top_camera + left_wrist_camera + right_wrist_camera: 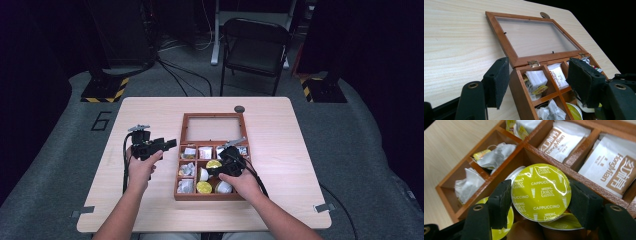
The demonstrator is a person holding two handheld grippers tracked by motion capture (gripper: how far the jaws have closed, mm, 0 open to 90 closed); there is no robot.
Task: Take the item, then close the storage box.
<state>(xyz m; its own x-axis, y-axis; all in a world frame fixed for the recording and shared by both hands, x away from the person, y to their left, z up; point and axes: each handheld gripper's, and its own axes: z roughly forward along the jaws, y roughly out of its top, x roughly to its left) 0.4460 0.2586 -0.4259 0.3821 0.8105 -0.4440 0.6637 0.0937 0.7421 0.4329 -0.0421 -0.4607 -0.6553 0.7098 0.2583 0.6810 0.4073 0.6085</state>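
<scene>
A round coffee capsule [541,192] with a glossy yellow-green foil lid printed "Cappuccino" is pinched between the padded black jaws of the right gripper [541,200], over the middle compartments of a wooden box [446,192]. More foil-lidded capsules [504,225] are seen beneath it. Crumpled white tea bags [495,156] and flat paper sachets [564,141] are stored in neighbouring compartments. The box's glass-paned lid [534,35], brass-hinged, is laid back on the pale wood-grain table [150,112]. The left gripper [537,83] is held with its jaws spread across the box's corner, nothing pressed.
</scene>
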